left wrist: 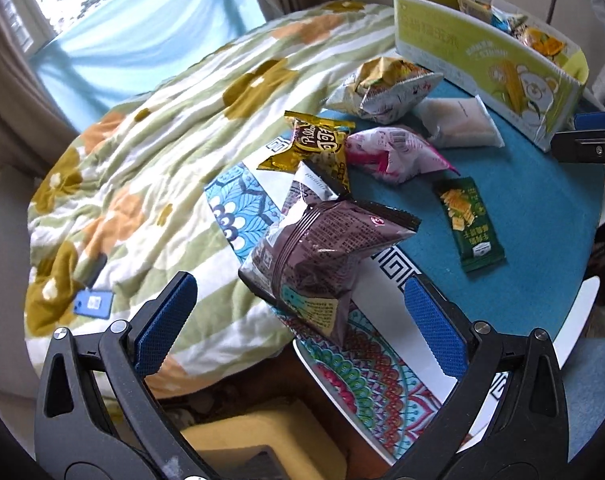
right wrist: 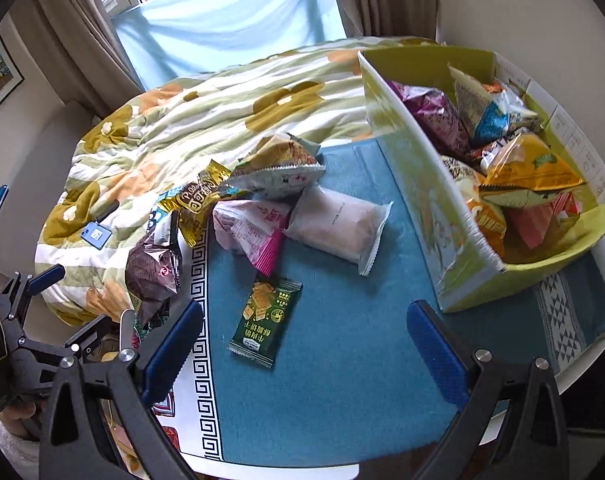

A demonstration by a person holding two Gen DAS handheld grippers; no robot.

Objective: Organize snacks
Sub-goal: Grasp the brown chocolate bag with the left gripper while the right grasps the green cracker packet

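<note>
I see the brown snack bag [left wrist: 322, 256] puffed and crinkled, glossy, with fine print and a teal panel at its lower end; it sits between and just ahead of my left fingers [left wrist: 302, 320], which are spread wide and grasp nothing. It lies at the edge of the surface [left wrist: 542, 240], on the patterned cloth. Beyond it, further from the left fingers, lies a gold packet [left wrist: 314, 148], then a pink-and-white bag [left wrist: 394, 152], a pale pillow pack [left wrist: 458, 122] and a silver-and-yellow bag [left wrist: 386, 84]. To the right of the left fingers lies a flat dark green cracker packet [left wrist: 468, 224]. My right fingers [right wrist: 302, 356] are also released and empty, with that green packet [right wrist: 264, 318] just ahead between them. Ahead and right of them stands the yellow-green box [right wrist: 454, 216], holding several bags. A floral quilt [right wrist: 206, 120] covers the bed beyond.
</note>
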